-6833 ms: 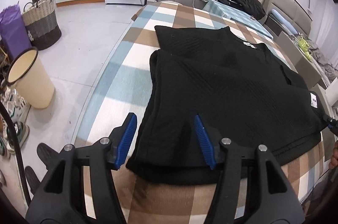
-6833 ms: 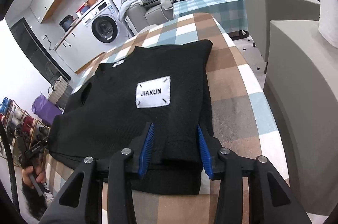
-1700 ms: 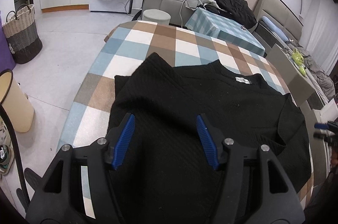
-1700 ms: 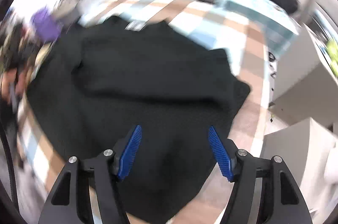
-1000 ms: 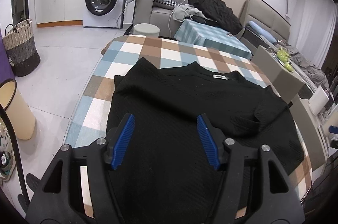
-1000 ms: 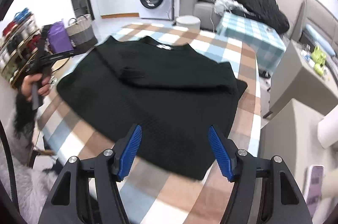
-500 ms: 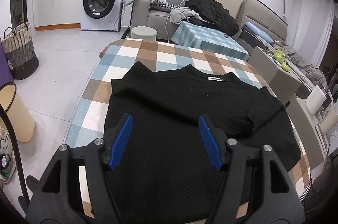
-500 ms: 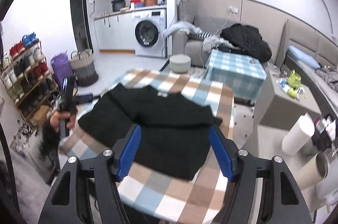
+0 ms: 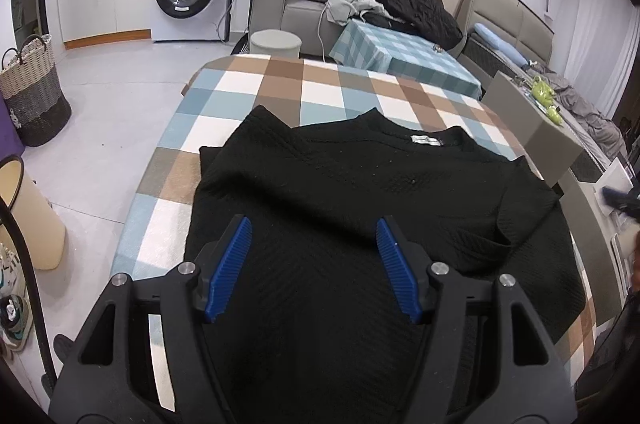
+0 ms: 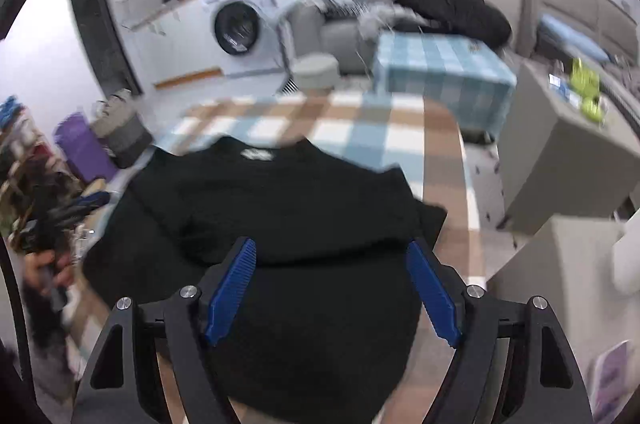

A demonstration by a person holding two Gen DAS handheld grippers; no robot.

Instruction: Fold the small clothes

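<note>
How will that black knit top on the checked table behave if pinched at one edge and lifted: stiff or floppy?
Likely floppy: the black top already lies in soft folds and ripples, so a one-edge pinch would probably let it drape and unfold. Its textured knit looks thick, so probably grippy rather than slippery. On the checked tablecloth, pushing would likely bunch it, not slide it.

Sweater hem [image 9: 304, 376] behind left tongs [image 9: 314, 266]
</note>
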